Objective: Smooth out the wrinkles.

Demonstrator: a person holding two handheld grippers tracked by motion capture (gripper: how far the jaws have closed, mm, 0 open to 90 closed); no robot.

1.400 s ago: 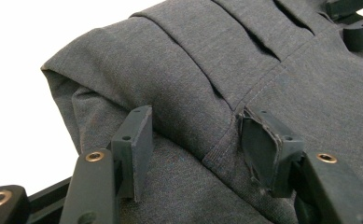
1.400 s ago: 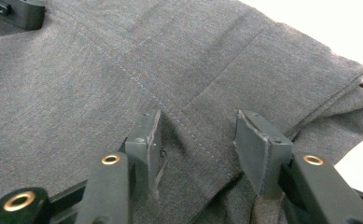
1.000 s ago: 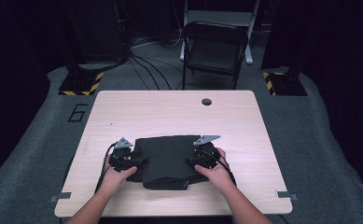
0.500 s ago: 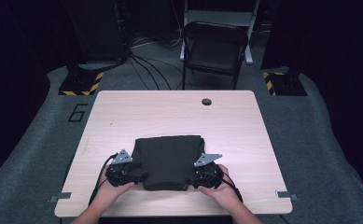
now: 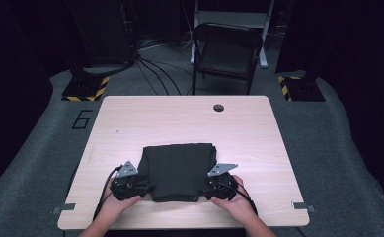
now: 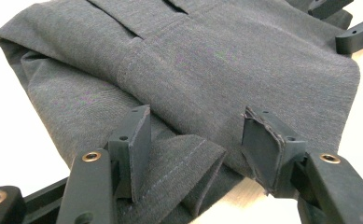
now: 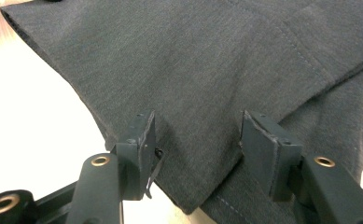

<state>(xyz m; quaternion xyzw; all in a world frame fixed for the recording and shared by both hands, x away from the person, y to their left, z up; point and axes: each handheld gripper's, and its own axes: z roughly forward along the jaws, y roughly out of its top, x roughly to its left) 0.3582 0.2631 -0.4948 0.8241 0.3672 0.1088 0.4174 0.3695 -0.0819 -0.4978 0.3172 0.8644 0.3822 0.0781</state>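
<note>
A folded dark grey garment (image 5: 178, 170) lies on the light wooden table (image 5: 179, 123), near its front edge. My left gripper (image 5: 139, 183) sits at the garment's near left corner, my right gripper (image 5: 207, 186) at its near right corner. In the left gripper view the left gripper (image 6: 195, 135) is open, its jaws astride the folded corner of the garment (image 6: 207, 60). The right gripper view shows the right gripper (image 7: 198, 135) open too, with a corner of the garment (image 7: 207, 60) lying between its jaws. The other gripper's black fingers (image 6: 356, 35) appear at the top right of the left gripper view.
A round hole (image 5: 218, 107) is in the table's far side. A black folding chair (image 5: 226, 49) stands beyond the table, with cables on the floor. Two yellow-and-black striped bases (image 5: 86, 88) flank it. Bare tabletop lies beyond and to both sides of the garment.
Both hands have drawn back toward the table's front edge, from the garment's middle sides to its near corners. The garment now looks flatter and more squarely folded.
</note>
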